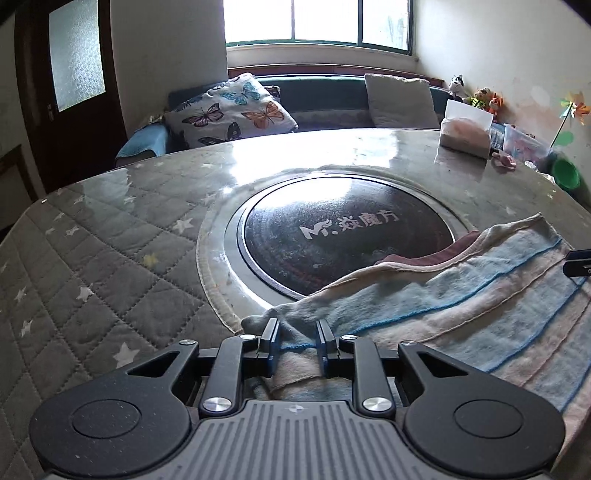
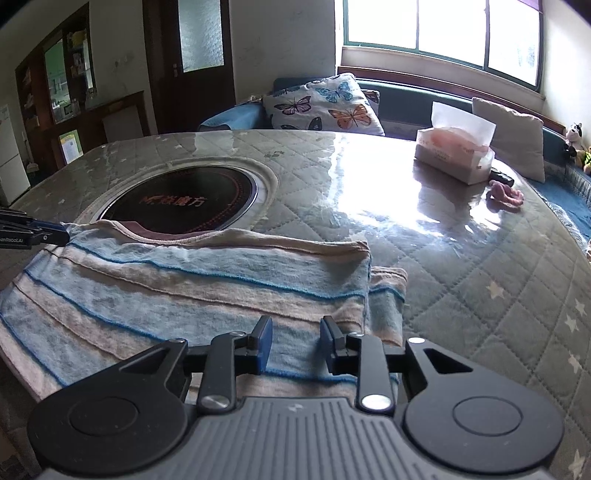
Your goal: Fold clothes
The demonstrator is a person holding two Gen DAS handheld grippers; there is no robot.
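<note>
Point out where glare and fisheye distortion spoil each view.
Left wrist view: the window is blown out to white, its glare washes over the glossy table cover, and the table edge bows into a curve. Right wrist view: a bright patch of reflected window light lies on the cover left of the tissue box; the frame corners go black.

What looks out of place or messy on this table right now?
The striped garment lies partly over the black round cooktop set into the table, its collar edge on the glass. At its right side a folded-under layer sticks out unevenly. A small pink item lies loose by the tissue box. Nothing looks spilled or damaged.
</note>
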